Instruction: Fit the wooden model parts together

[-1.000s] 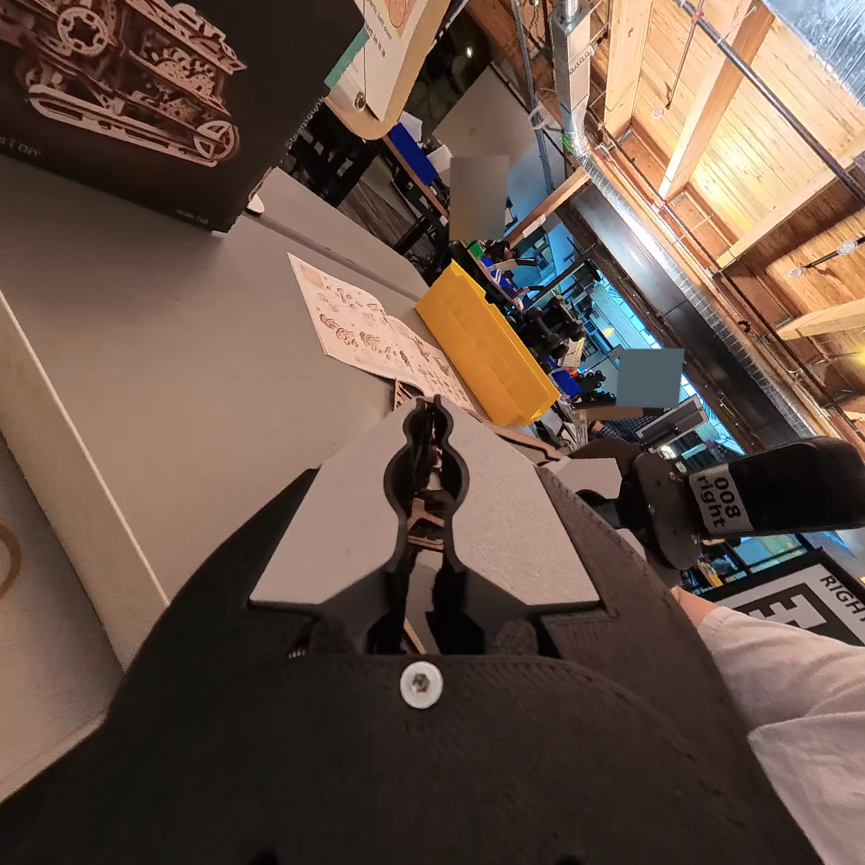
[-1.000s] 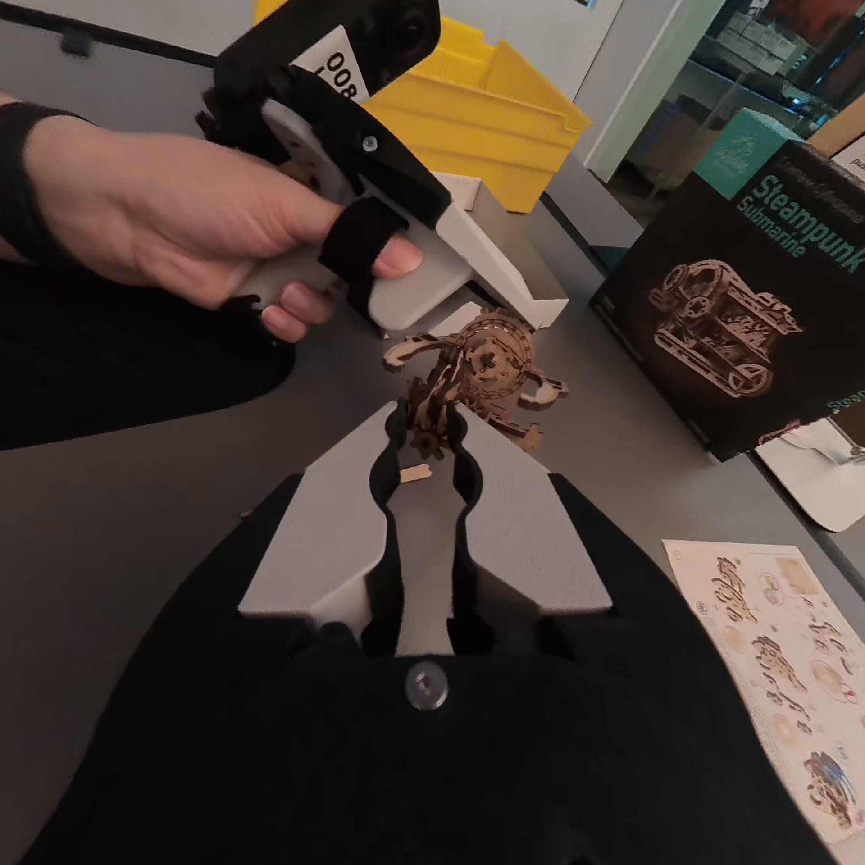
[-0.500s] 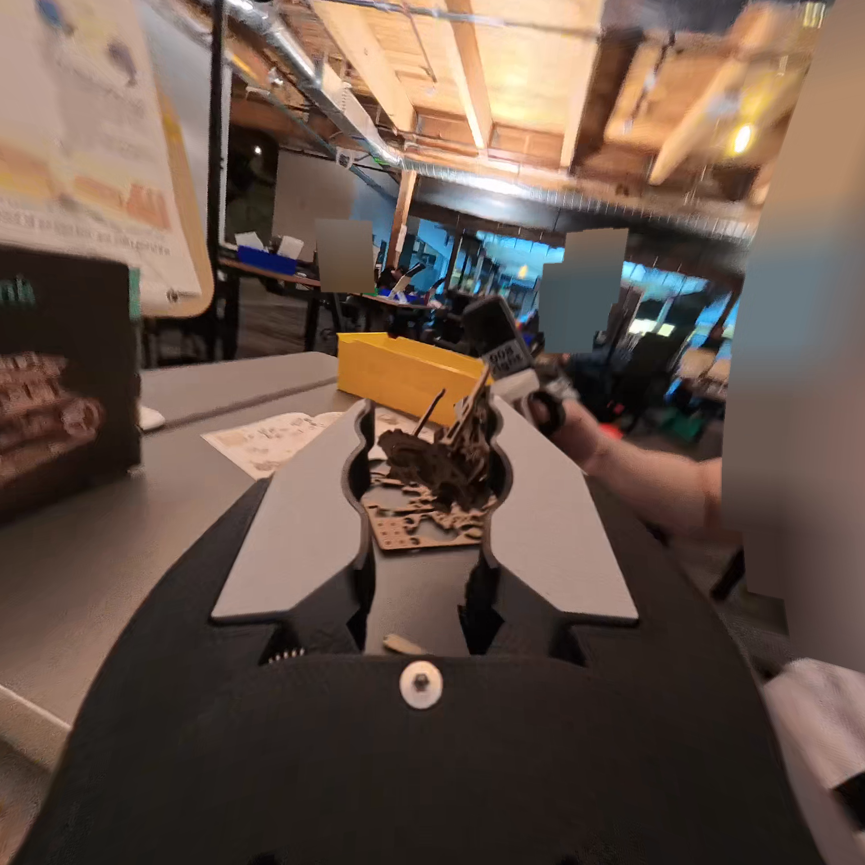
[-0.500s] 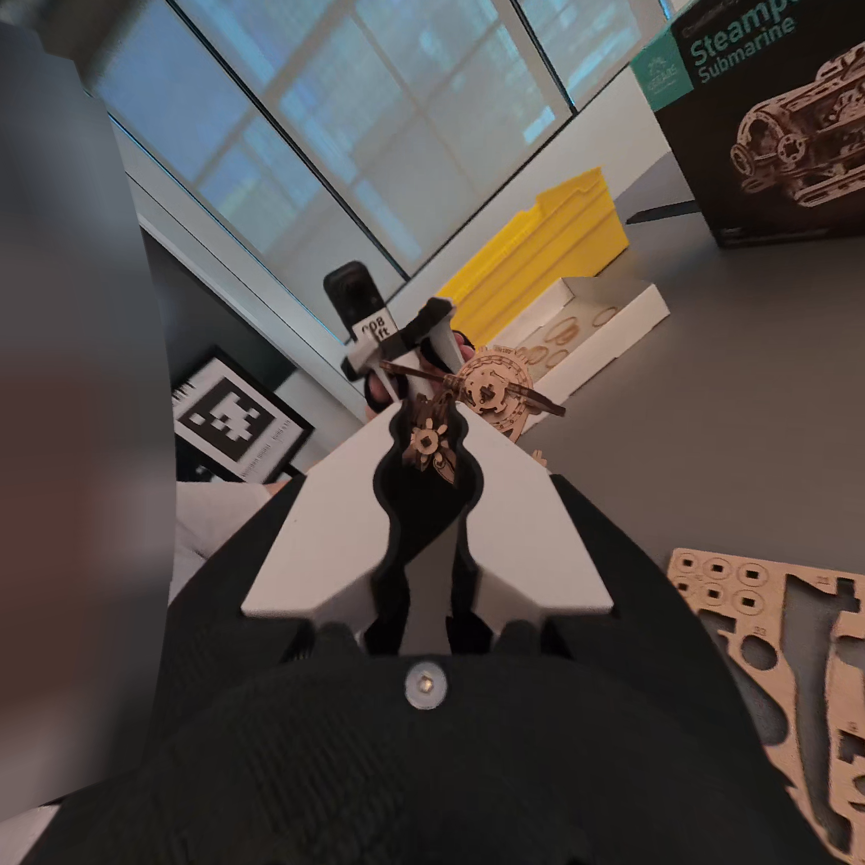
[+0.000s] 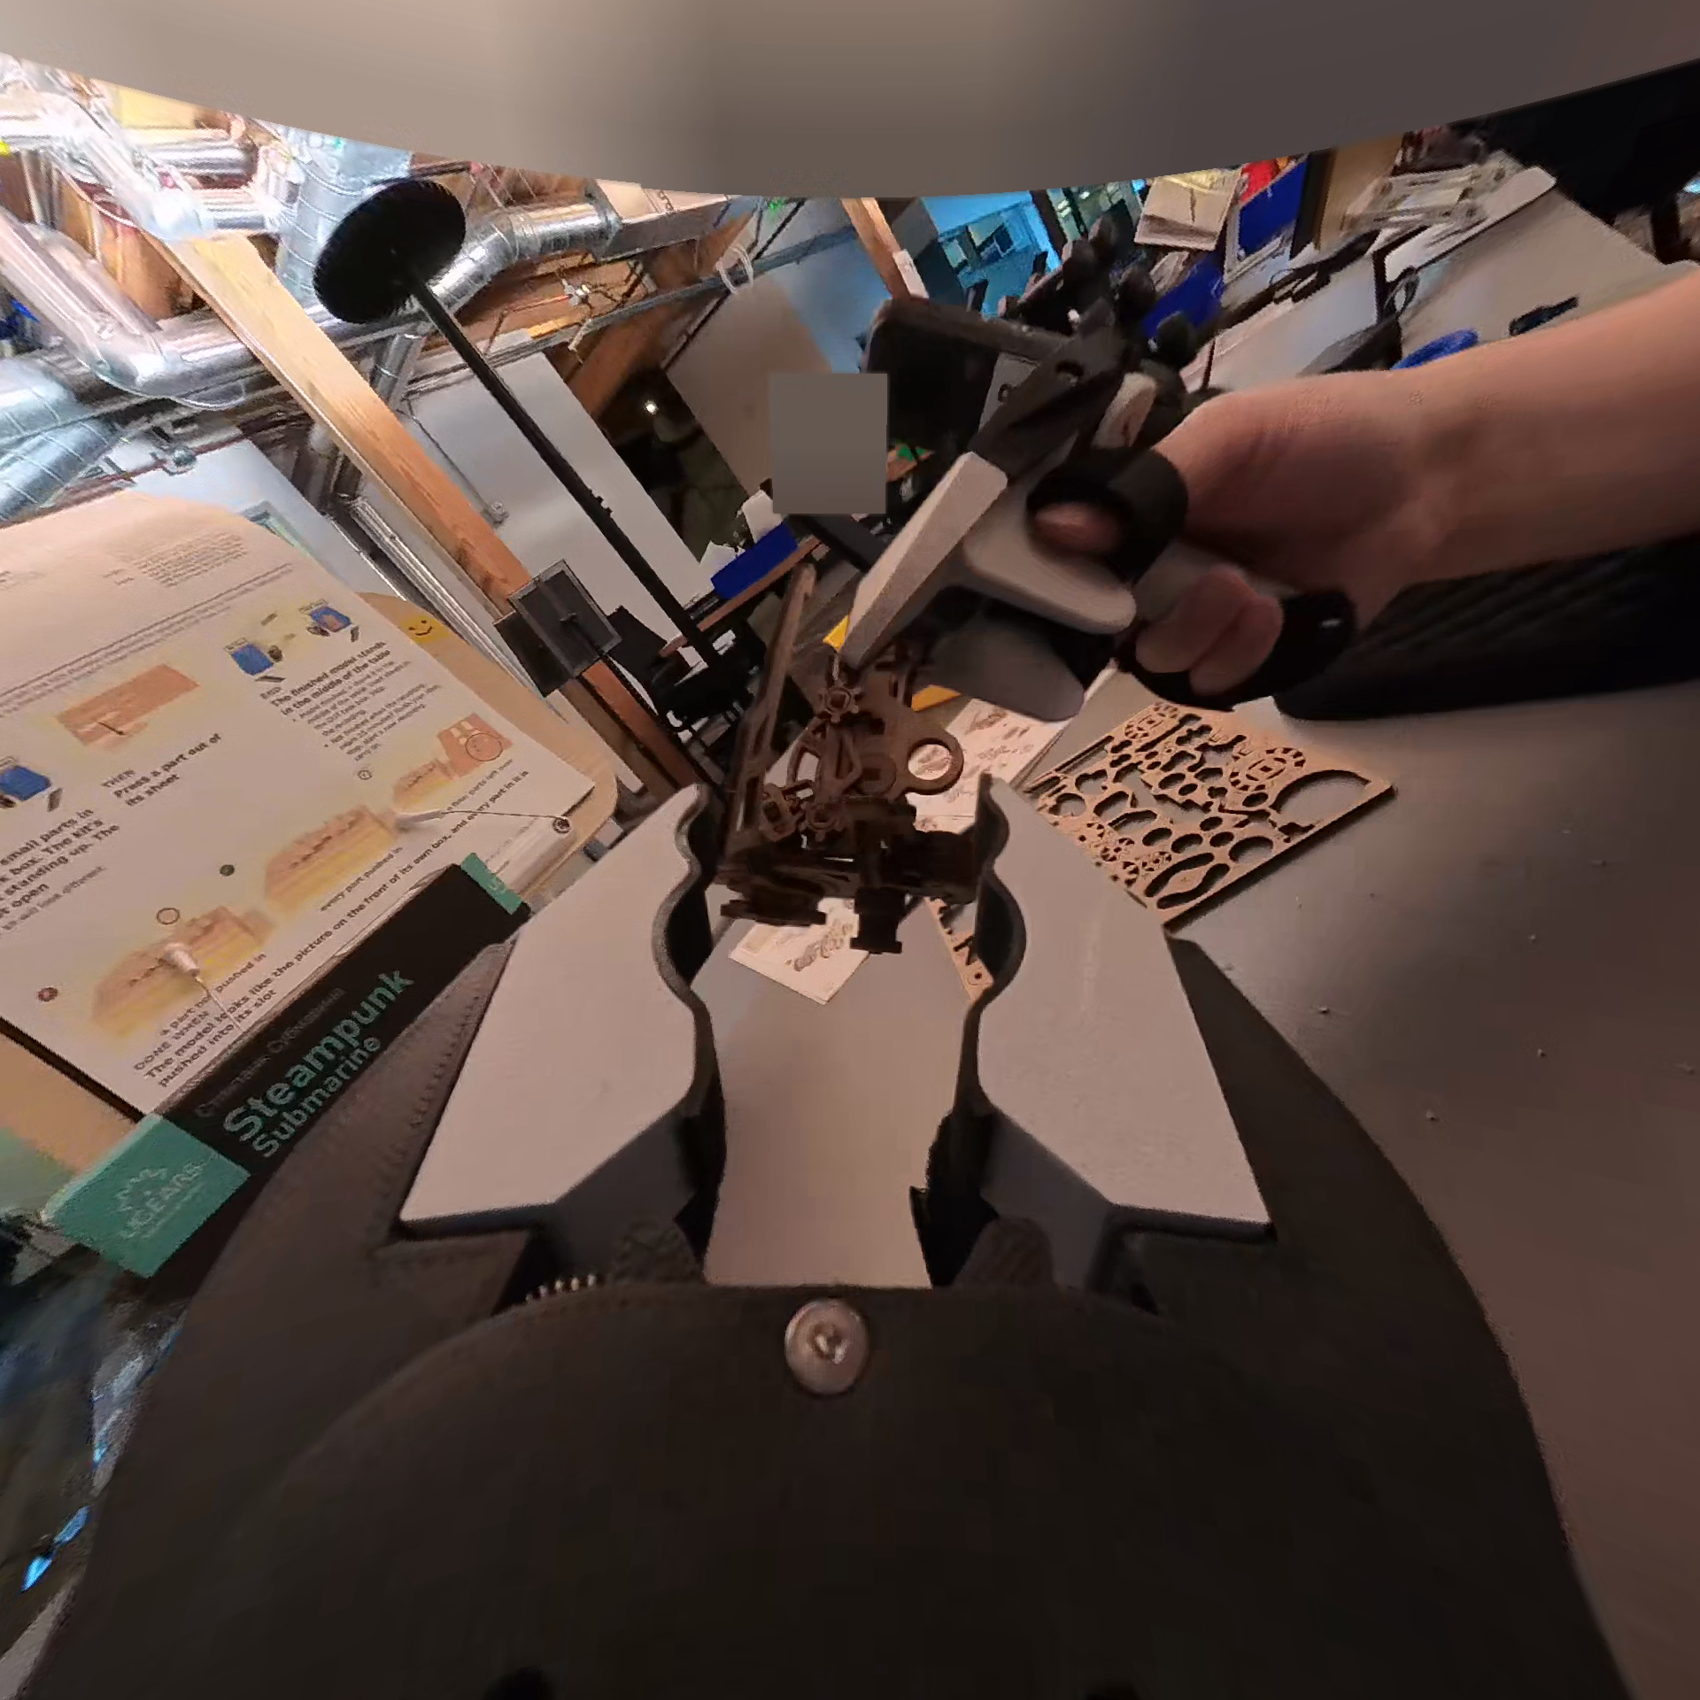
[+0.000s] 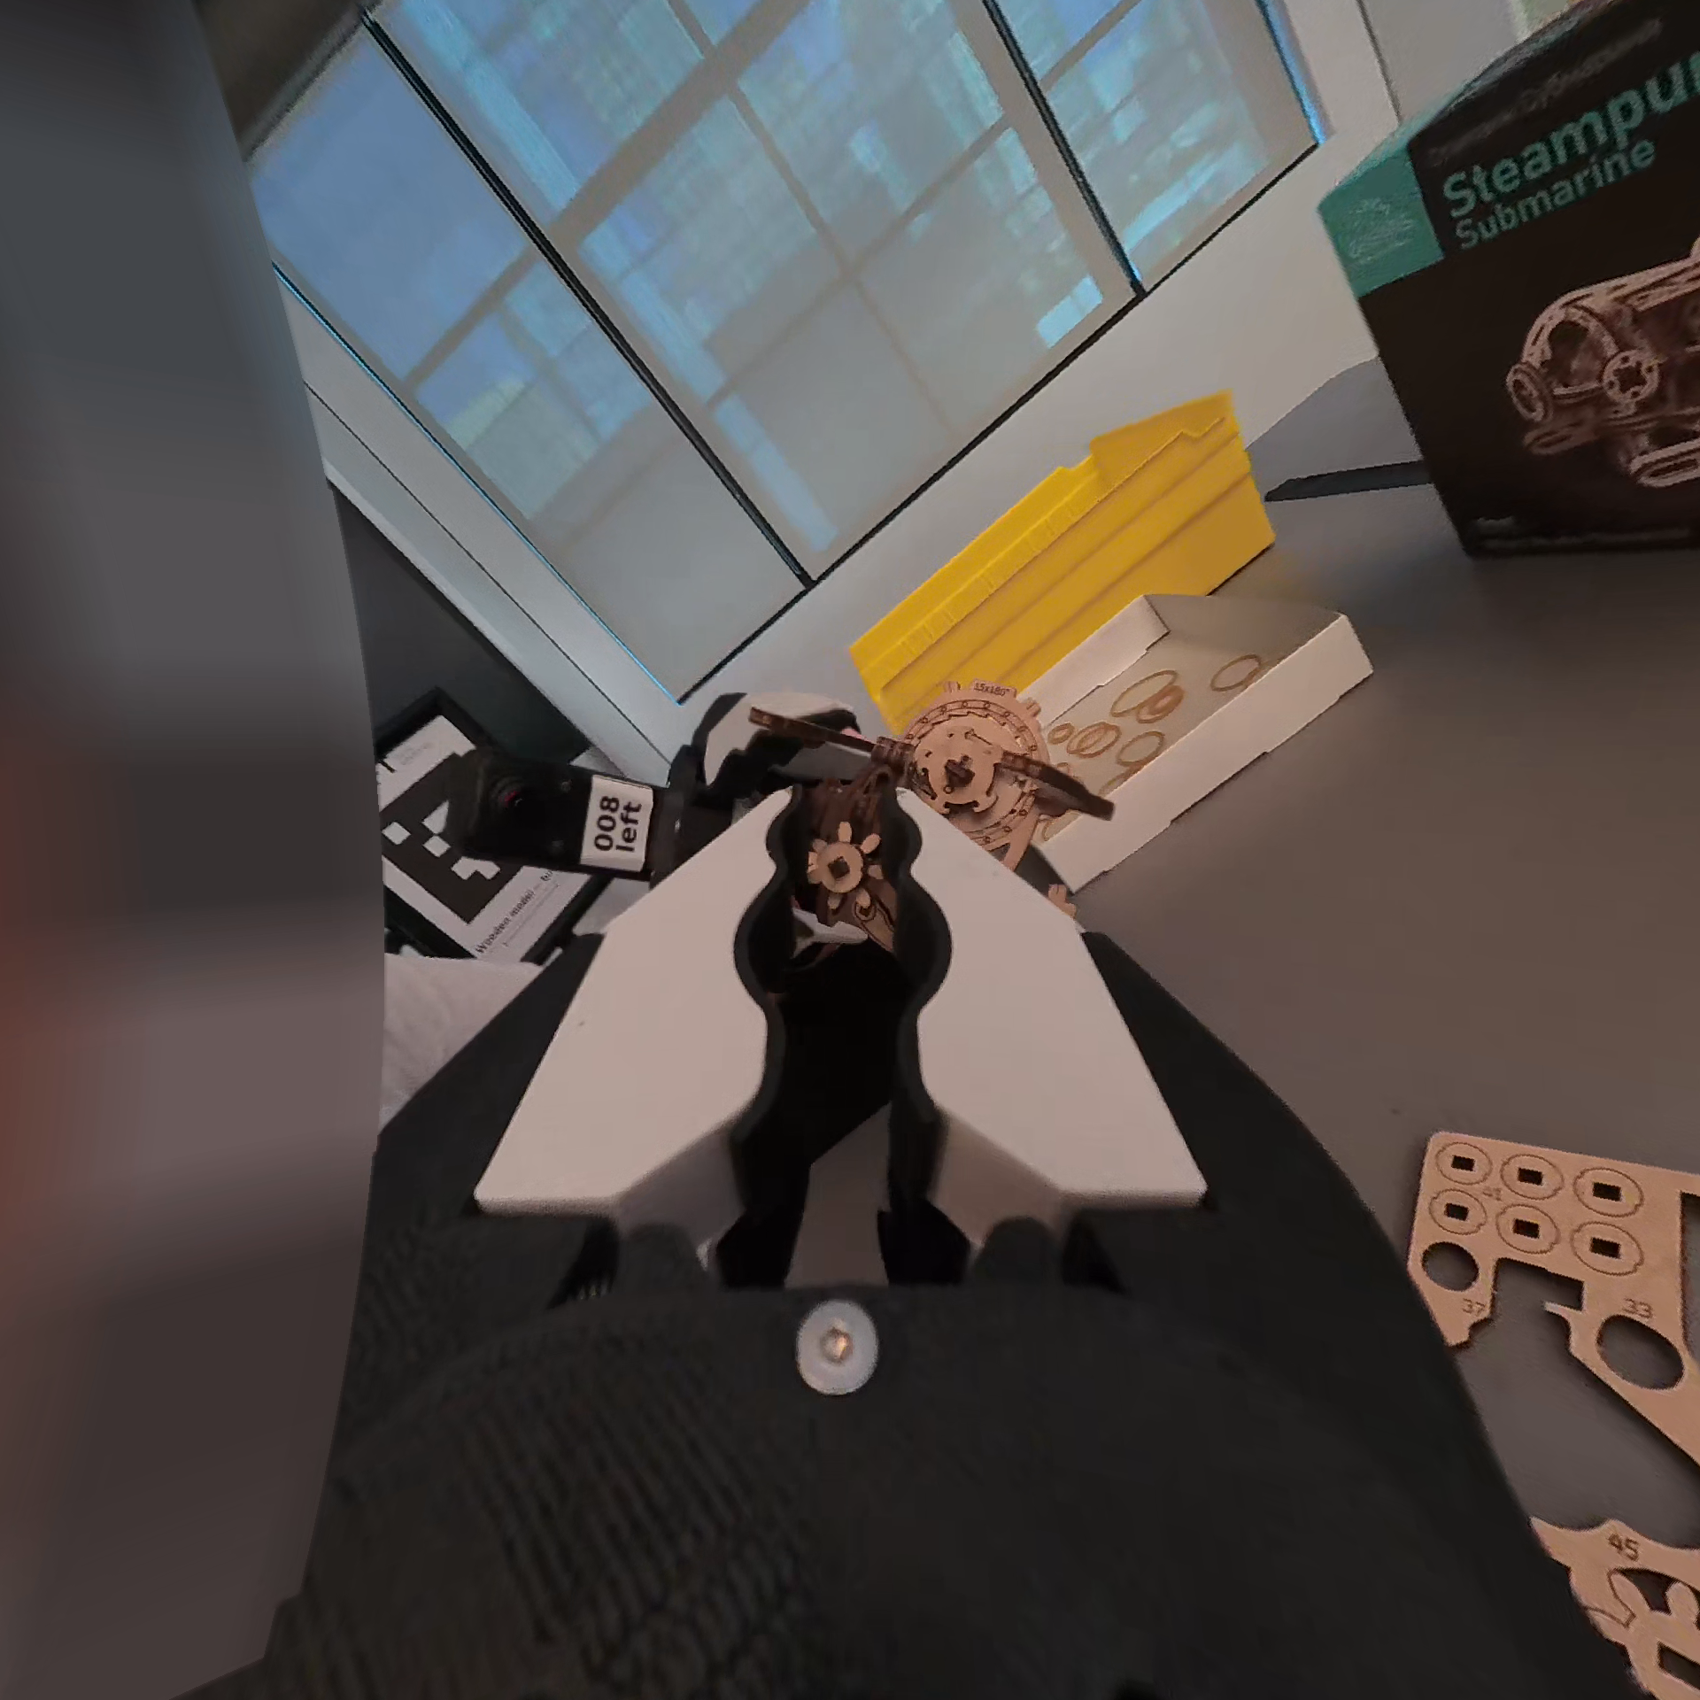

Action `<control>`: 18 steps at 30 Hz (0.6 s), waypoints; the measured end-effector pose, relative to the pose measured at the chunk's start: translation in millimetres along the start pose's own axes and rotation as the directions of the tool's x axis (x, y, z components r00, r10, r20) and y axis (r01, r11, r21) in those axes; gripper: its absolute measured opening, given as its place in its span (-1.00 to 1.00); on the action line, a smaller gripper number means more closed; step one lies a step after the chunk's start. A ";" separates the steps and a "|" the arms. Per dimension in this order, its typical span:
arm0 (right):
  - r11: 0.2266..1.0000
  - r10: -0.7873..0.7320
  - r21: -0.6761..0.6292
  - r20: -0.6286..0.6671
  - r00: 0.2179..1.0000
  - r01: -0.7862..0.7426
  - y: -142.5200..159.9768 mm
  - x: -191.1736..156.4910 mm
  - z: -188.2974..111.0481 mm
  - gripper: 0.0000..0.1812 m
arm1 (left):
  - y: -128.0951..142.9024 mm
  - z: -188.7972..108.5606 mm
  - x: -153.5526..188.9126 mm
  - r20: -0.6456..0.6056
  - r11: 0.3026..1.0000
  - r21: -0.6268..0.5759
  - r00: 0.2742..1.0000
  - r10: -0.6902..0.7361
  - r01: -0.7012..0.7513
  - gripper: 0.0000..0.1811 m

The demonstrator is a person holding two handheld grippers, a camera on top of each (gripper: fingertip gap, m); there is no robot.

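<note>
The right gripper was clamped on the wooden model, its two pale fingers pinching a small gear-studded section right at their tips. In the right wrist view the rest of the model spread just beyond and to the right of those tips: a round geared wheel, and a thin dark strip whose long axis ran crosswise, from upper left to lower right. The left gripper stood with its fingers apart, the model sitting between their tips; whether either finger touched the wood could not be told. From this side the model lay straight ahead, held up off the grey table, and the right gripper, gripped by a hand, came down onto it from the upper right. Both sets of tongs therefore met at the same piece, the right one carrying it. Farther out lay a punched-out wooden parts sheet to the right, a yellow bin, a white tray and a dark kit box.
</note>
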State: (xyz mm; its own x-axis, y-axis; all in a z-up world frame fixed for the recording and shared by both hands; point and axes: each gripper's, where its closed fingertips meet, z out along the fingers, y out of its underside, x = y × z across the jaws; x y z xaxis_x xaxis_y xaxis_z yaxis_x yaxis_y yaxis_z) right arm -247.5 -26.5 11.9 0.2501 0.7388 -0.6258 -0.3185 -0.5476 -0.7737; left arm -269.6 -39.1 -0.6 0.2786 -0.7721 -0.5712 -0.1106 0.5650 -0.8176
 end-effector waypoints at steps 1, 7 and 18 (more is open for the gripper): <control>1.000 -0.019 -0.008 -0.004 1.000 0.019 1.0 -1.9 0.7 -0.86 | -0.9 -1.1 -1.0 0.010 1.000 0.011 1.000 0.005 -0.005 -0.46; 0.989 -0.143 -0.032 -0.036 0.989 0.141 2.8 -8.7 2.3 -0.86 | -3.4 -4.7 -1.4 0.017 0.998 0.034 0.998 0.061 -0.062 -0.53; 0.939 -0.344 -0.045 -0.073 0.936 0.341 2.7 -22.2 4.3 -0.86 | -8.2 -8.7 -4.8 0.065 0.988 0.055 0.988 0.140 -0.143 -0.55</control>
State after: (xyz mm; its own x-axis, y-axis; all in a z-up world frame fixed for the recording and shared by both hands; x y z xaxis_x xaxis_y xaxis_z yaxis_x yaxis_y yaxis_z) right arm -257.8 -42.7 24.2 0.4101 0.8514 -0.3270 -0.1728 -0.2795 -0.9445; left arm -278.3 -42.5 8.2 0.3215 -0.6651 -0.6740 -0.0969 0.6849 -0.7221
